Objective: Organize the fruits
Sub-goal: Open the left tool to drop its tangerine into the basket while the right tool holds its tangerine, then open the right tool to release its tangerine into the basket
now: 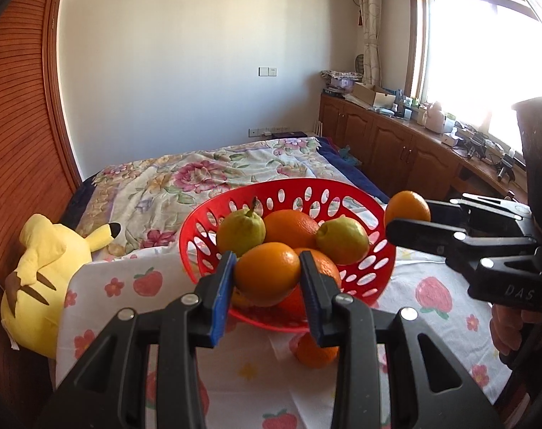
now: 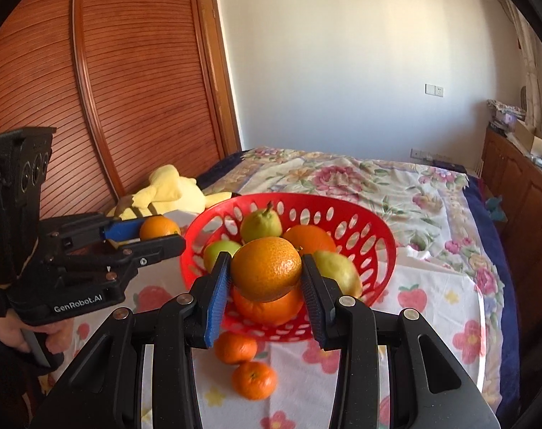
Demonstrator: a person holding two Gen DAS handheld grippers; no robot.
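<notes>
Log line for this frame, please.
left gripper: shut on orange | right gripper: shut on mandarin | red basket: ahead

In the left wrist view, an orange (image 1: 315, 352) on the cloth is half hidden behind the right finger of the left gripper (image 1: 266, 275), and the window (image 1: 485, 53) beyond is overexposed.

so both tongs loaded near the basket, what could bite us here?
1. The left tongs and right tongs converge on one red basket; they could collide.
2. Each orange is pinched at its sides; it might slip.
3. The basket already holds fruit, so an added one could roll out.
</notes>
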